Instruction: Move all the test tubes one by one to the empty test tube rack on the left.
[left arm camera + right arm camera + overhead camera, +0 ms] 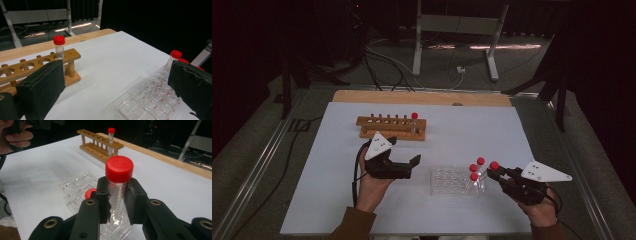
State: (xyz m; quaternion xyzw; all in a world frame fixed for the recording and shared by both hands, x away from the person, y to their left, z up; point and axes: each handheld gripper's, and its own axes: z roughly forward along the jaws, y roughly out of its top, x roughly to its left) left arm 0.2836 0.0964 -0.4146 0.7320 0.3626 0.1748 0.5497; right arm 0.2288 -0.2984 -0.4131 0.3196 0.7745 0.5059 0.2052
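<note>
My right gripper (pixel 117 193) is shut on a clear tube with a red cap (pixel 119 168), held upright just above the near corner of a clear plastic rack (pixel 76 185). In the high view that gripper (pixel 498 172) is at the rack's (pixel 447 181) right end, where three more red-capped tubes (pixel 474 168) stand. My left gripper (pixel 117 87) hangs open, nothing between its pads (pixel 42 90). It (pixel 406 152) sits between the clear rack and a wooden rack (pixel 392 127), which holds one red-capped tube (pixel 414 116) at its right end.
Everything lies on a white sheet (pixel 337 190) over a wooden table (pixel 362 96). The wooden rack's other holes (pixel 27 66) stand vacant. Behind the table are a metal stand (pixel 457 30) and cables (pixel 382 60) on the floor.
</note>
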